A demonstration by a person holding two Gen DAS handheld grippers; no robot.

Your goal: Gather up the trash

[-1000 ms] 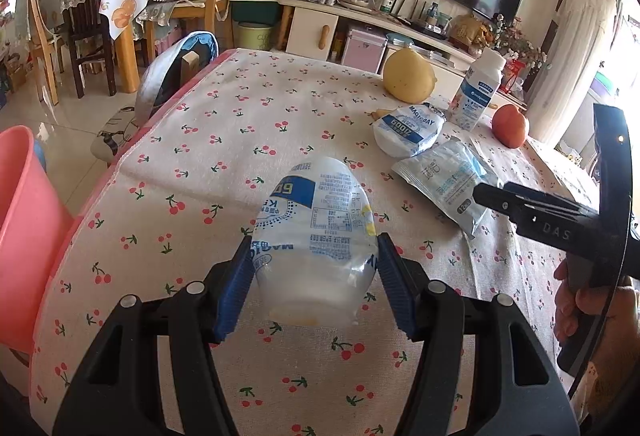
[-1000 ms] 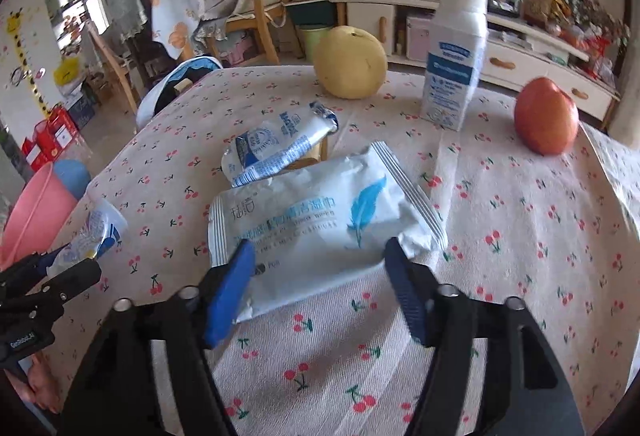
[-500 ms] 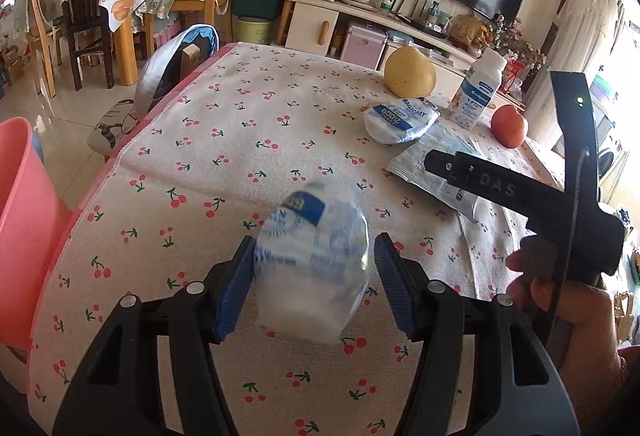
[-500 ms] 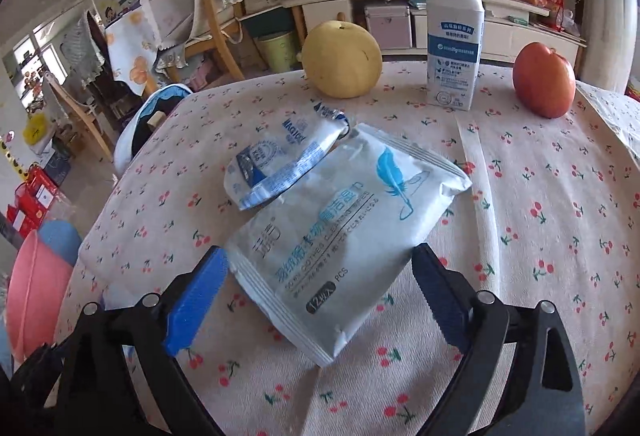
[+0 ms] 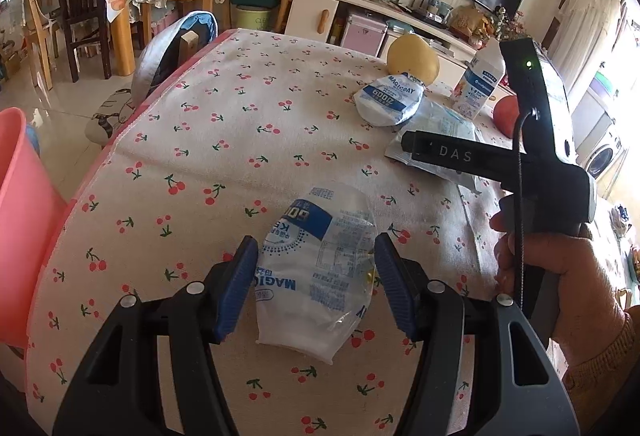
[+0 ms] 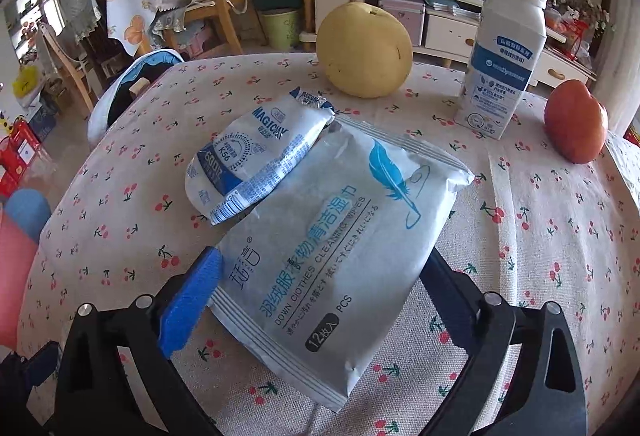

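My left gripper [image 5: 316, 268] is shut on a crumpled white and blue plastic wrapper [image 5: 318, 268], held just above the cherry-print tablecloth [image 5: 224, 140]. My right gripper [image 6: 320, 272] is open, its blue pads on either side of the near end of a grey wet-wipes packet [image 6: 340, 248] that lies flat on the table. A second white and blue wrapper [image 6: 256, 160] rests partly on the packet's far left corner. The right gripper also shows in the left wrist view [image 5: 404, 142], over the packet [image 5: 440, 132].
A yellow pomelo [image 6: 364, 50], a white milk bottle [image 6: 506, 48] and a red apple [image 6: 576, 122] stand at the table's far side. A pink bin [image 5: 20, 220] stands beside the table's left edge. Chairs and a TV cabinet lie beyond.
My right gripper has moved forward so its pads now flank the wipes packet. My left gripper still holds the wrapper, which has shifted slightly in the jaws.
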